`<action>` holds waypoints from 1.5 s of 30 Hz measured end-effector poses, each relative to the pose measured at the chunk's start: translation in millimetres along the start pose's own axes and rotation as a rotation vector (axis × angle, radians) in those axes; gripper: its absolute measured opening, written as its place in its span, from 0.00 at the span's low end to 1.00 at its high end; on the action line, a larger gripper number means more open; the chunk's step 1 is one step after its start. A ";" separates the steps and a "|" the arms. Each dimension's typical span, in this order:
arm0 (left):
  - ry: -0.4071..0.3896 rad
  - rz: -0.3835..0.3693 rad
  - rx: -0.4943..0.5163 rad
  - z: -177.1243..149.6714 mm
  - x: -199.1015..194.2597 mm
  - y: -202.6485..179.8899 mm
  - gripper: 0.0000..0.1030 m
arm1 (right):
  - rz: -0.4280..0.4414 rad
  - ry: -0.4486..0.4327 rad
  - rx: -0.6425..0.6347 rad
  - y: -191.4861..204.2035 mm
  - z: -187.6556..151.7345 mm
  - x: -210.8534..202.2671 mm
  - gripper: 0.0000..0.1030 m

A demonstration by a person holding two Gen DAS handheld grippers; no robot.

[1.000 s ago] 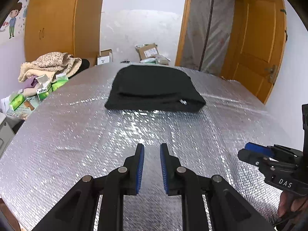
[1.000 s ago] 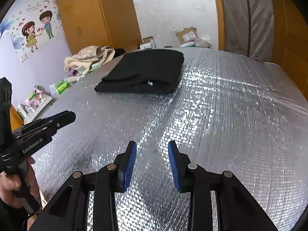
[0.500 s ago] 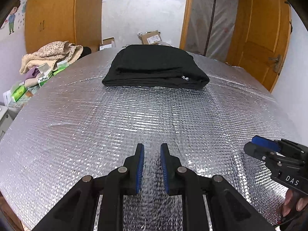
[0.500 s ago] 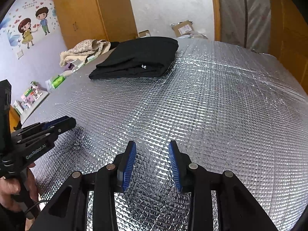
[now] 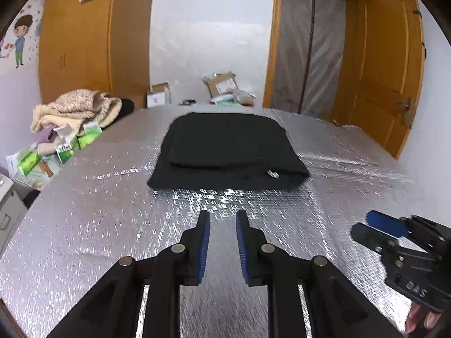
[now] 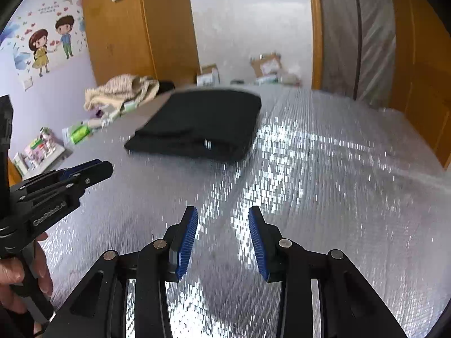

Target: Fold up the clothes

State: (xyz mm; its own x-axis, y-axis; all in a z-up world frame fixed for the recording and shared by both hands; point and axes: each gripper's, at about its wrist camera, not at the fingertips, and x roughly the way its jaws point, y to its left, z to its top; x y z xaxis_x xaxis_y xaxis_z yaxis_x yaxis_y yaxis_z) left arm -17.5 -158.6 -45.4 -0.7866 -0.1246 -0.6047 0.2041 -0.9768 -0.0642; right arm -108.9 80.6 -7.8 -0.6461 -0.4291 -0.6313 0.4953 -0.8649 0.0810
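A folded black garment [image 5: 228, 152] lies flat toward the far end of the silver foil-covered table [image 5: 84, 225], with a small white tag on its near right edge. It also shows in the right wrist view as a black garment [image 6: 203, 124]. My left gripper [image 5: 223, 219] hangs over bare foil well short of it, its jaws opening with nothing between them. My right gripper [image 6: 222, 217] is also over bare foil, jaws opening and empty. Each gripper shows in the other's view: the right gripper [image 5: 377, 226] at right, the left gripper [image 6: 95, 169] at left.
A heap of beige clothes [image 5: 73, 109] and green-and-white boxes [image 5: 64, 146] sit off the table's left side. Cardboard boxes [image 5: 222, 84] stand by the far wall. A wooden wardrobe [image 5: 93, 42] is at back left, a wooden door [image 5: 391, 70] at right.
Both grippers' jaws have spread a little wider. Both views dipped toward the table half a second ago and have tipped back up, so the garment sits lower in frame again.
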 end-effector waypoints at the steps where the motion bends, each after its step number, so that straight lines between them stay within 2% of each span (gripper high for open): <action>1: 0.018 0.002 -0.007 -0.7 6.9 0.3 0.20 | -0.006 -0.020 -0.005 0.8 2.3 0.3 0.38; 6: 0.100 -0.009 -0.039 -4.5 30.8 3.6 0.20 | -0.011 0.058 0.012 -4.5 2.8 23.0 0.38; 9: 0.114 -0.016 -0.053 -5.3 34.4 6.0 0.26 | -0.021 0.087 0.037 -8.6 2.0 29.3 0.38; 19: 0.101 -0.002 -0.005 -6.8 32.1 -4.1 0.37 | -0.035 0.074 0.026 -4.2 1.6 27.3 0.38; 23: 0.091 0.008 -0.010 -5.9 30.0 -1.8 0.37 | -0.034 0.065 0.020 -2.8 1.9 26.2 0.39; 28: 0.092 -0.016 -0.040 -4.4 28.8 2.9 0.37 | -0.031 0.064 0.020 -2.1 2.0 25.8 0.39; 32: 0.038 -0.034 -0.053 0.4 15.2 2.8 0.37 | -0.028 0.059 0.019 -1.3 0.8 24.2 0.39; 39: -0.042 0.008 -0.062 2.4 -9.6 2.0 0.37 | -0.004 0.011 0.004 0.9 2.5 15.4 0.39; 45: -0.012 -0.007 -0.111 -0.8 -8.7 11.9 0.37 | 0.002 0.003 -0.011 5.3 3.3 12.8 0.39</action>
State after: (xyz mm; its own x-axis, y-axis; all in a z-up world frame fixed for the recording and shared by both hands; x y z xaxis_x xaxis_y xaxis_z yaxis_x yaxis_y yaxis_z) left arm -7.7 -168.9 -41.6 -0.7951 -0.1203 -0.5945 0.2613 -0.9524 -0.1568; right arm -116.4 69.7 -12.9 -0.6432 -0.4301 -0.6335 0.5033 -0.8610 0.0736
